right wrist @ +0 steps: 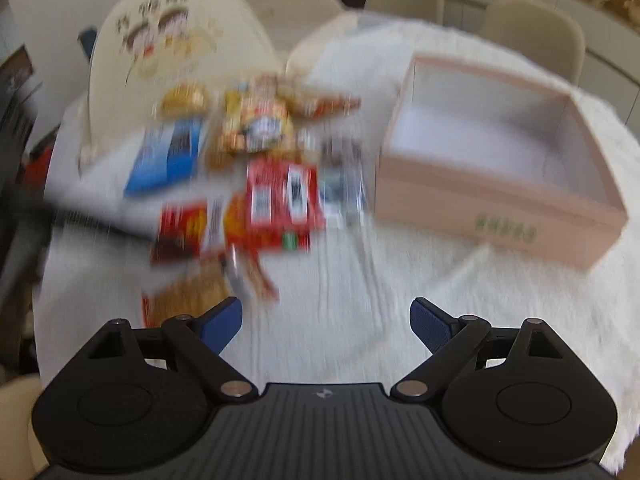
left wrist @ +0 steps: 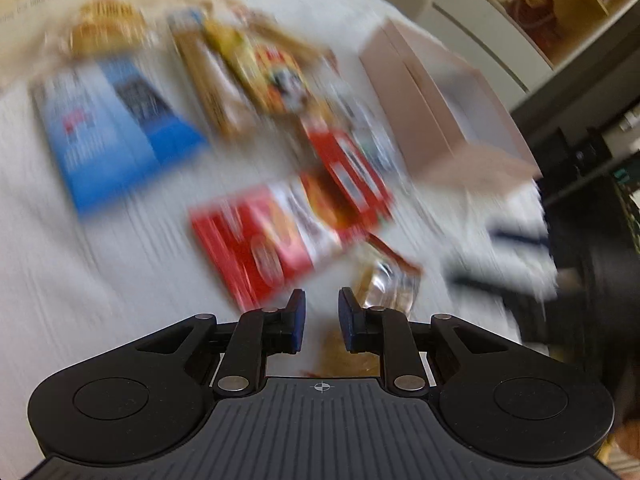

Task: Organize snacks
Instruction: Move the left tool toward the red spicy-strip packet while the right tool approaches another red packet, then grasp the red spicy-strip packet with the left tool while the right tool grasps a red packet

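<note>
Everything is motion-blurred. A heap of snacks lies on a white tablecloth (right wrist: 360, 320). It includes a blue box (left wrist: 108, 140) (right wrist: 168, 152), a red box (left wrist: 260, 240) (right wrist: 180, 228), a red packet (left wrist: 348, 168) (right wrist: 280, 200) and a yellow packet (left wrist: 272, 76) (right wrist: 256, 124). An open pink box (left wrist: 440, 100) (right wrist: 500, 200) stands empty to the right of the heap. My left gripper (left wrist: 322, 320) hovers just short of the red box, above a brown-and-clear packet (left wrist: 384, 280). Its jaws stand a narrow gap apart with nothing pinched. My right gripper (right wrist: 326, 320) hangs wide open over bare cloth, between the heap and the pink box.
Beige chairs (right wrist: 532, 28) ring the round table. A cream chair back with a cartoon print (right wrist: 172, 40) stands behind the heap. A shelf with ornaments (left wrist: 560, 8) is at the far right. A blurred white sleeve (left wrist: 516, 248) crosses the table edge.
</note>
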{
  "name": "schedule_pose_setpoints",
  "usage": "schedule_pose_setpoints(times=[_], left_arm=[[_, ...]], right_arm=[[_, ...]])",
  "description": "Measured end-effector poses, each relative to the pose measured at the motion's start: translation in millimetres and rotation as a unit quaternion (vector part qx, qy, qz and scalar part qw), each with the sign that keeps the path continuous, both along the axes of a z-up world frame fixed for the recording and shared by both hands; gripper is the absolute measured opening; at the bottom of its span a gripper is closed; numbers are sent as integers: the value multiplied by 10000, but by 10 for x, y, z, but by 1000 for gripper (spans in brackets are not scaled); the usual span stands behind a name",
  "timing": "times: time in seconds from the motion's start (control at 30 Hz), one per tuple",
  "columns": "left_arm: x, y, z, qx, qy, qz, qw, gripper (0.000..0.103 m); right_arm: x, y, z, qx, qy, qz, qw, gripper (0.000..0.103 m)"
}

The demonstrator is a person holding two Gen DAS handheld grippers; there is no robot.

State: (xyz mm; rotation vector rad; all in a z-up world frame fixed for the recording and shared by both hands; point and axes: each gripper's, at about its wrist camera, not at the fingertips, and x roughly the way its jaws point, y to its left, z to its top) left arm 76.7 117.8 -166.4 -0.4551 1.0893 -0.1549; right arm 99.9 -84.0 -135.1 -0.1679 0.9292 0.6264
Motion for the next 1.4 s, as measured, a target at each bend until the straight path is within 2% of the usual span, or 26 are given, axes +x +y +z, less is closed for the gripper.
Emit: schedule_pose_setpoints(times=[0.13, 0.23, 0.3, 0.33, 0.4, 0.43, 0.53, 0.6, 0.7, 0.87, 0.97, 1.0, 1.07, 1.1, 1.2, 1.3, 1.4], left_arm=[[-277, -133, -85, -410, 148, 30, 9990, 22], [-376, -90, -5, -361, -27, 213, 9991, 22], [-391, 16, 106, -149, -212, 419, 9988, 23], [-388, 97, 149, -10, -306, 576, 9979, 23], [-359, 247, 202, 108, -426, 861, 9953, 23], [-326, 332, 223, 113, -494, 997, 9937, 23], [-160, 458, 220, 113, -647, 1055, 9923, 23], [62, 453, 164, 237, -705, 866, 9935, 23], [386, 480, 34, 402, -641, 646, 9950, 23], [426, 455, -1, 340, -515, 330, 9975, 23], [302, 245, 24, 63, -325, -54, 9994, 24], [241, 148, 17, 41, -257, -185, 9995, 24], [17, -58, 12, 69, -171, -307, 9994, 25], [-88, -126, 15, -15, -145, -215, 9997, 25], [-316, -187, 0, -326, 38, 194, 9993, 25], [-483, -152, 47, -63, 109, 696, 9975, 25], [-612, -90, 154, 39, 85, 1200, 9927, 25]], right_arm=[[278, 310, -17, 218, 107, -79, 9997, 90], [430, 667, -135, 55, 99, -28, 9999, 89], [466, 846, -240, -133, 81, -66, 9999, 83], [485, 926, -294, -280, 67, -84, 9995, 69], [453, 956, -298, -362, -78, -157, 9992, 57], [420, 947, -275, -375, -73, -71, 9992, 40], [243, 806, -202, -519, -126, 128, 9985, 19], [137, 672, -190, -554, -13, 241, 9982, 15], [2, 486, -177, -717, -49, 253, 9971, 15], [-115, 132, -221, -1342, -305, -322, 9900, 14], [-145, -136, -128, -1098, -179, -461, 9927, 17], [-165, -201, -76, -899, -137, -435, 9949, 23], [-195, -276, 6, -454, -69, -291, 9985, 68], [-217, -282, 29, -230, -77, -192, 9995, 74], [-159, -97, -6, -113, -6, 41, 9999, 74], [-20, 114, -134, -73, 154, 131, 9998, 75], [124, 294, -313, -220, 436, 245, 9985, 74]])
